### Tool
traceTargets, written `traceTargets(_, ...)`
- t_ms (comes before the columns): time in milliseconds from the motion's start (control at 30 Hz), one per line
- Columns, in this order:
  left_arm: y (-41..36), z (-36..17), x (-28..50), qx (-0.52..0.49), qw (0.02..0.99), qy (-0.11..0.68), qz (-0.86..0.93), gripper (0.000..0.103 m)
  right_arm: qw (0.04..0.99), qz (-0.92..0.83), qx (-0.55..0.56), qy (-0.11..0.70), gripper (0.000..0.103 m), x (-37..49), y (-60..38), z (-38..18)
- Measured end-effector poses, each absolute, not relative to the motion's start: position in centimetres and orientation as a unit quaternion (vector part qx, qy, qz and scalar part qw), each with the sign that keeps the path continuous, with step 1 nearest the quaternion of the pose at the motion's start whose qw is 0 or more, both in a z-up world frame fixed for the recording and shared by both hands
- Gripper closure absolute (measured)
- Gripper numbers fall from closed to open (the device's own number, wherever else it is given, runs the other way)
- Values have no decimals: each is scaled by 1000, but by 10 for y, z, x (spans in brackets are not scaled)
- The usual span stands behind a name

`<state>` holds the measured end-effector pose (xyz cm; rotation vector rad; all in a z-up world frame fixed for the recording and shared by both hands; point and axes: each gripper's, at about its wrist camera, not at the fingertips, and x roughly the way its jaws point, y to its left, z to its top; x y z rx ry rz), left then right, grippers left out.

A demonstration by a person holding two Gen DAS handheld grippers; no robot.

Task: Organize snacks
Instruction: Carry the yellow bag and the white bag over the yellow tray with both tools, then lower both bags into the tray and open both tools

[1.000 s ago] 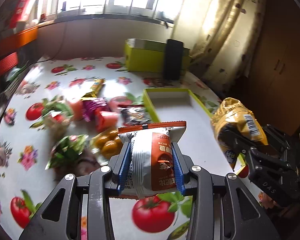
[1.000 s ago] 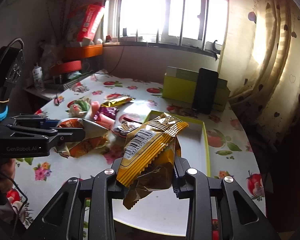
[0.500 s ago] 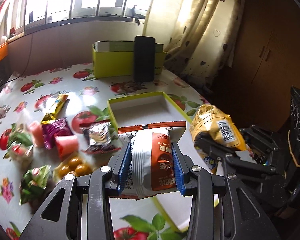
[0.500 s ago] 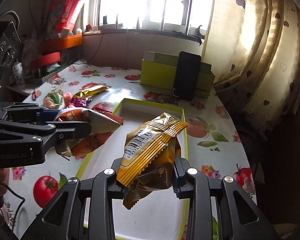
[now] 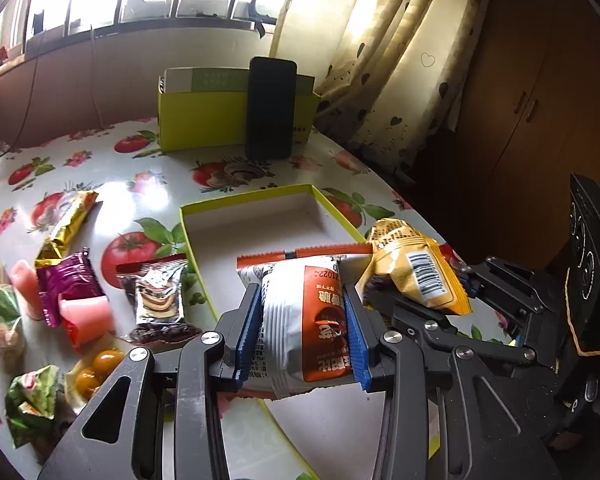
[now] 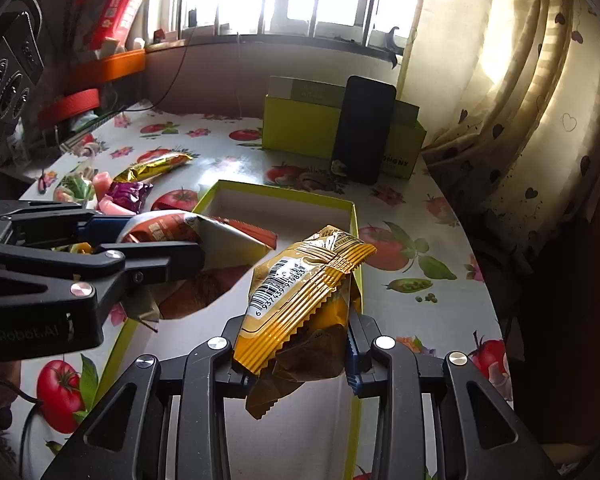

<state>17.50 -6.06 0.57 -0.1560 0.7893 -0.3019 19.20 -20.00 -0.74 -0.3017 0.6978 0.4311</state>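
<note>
Left gripper [image 5: 302,320] pinches the orange-white snack packet [image 5: 304,312], right gripper [image 6: 296,340] the yellow wrapper [image 6: 296,292], above the tray [image 6: 284,196]; both light, crinkly, slippery, likely best gripped mid-body.

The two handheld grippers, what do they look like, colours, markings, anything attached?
Both grippers are black, with angular frames pierced by triangular cut-outs and studded with silver screw heads. The left gripper has ribbed blue pads; blue also edges the right gripper. In the right wrist view, the left one's side carries pale lettering ending "Robot.AI", a black module with round dials rides above it, and a blue band shows by the handle.
</note>
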Motion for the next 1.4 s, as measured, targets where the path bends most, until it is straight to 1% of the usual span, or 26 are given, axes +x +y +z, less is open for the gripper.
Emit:
traceTargets(200,-57,-1,185,-87,907,386,-145,62,903,211,-143,345,70,201,-199,-9)
traceTargets(233,-56,-1,186,-88,907,386,-145,62,902,211,-145,347,67,202,-199,-10)
traceTargets(433,-54,1,187,-96,908,377,-154,61,901,217,-156,343,57,199,-194,-7)
traceTargets(633,-48,5,183,-109,906,377,-157,61,903,219,-152,337,57,194,-194,-1)
traceTargets(967,-39,13,158,-100,912,373,-140,61,909,222,-147,321,55,175,-192,16)
traceTargets(1400,-26,15,115,-90,919,369,-108,61,903,227,-113,346,55,144,-192,17)
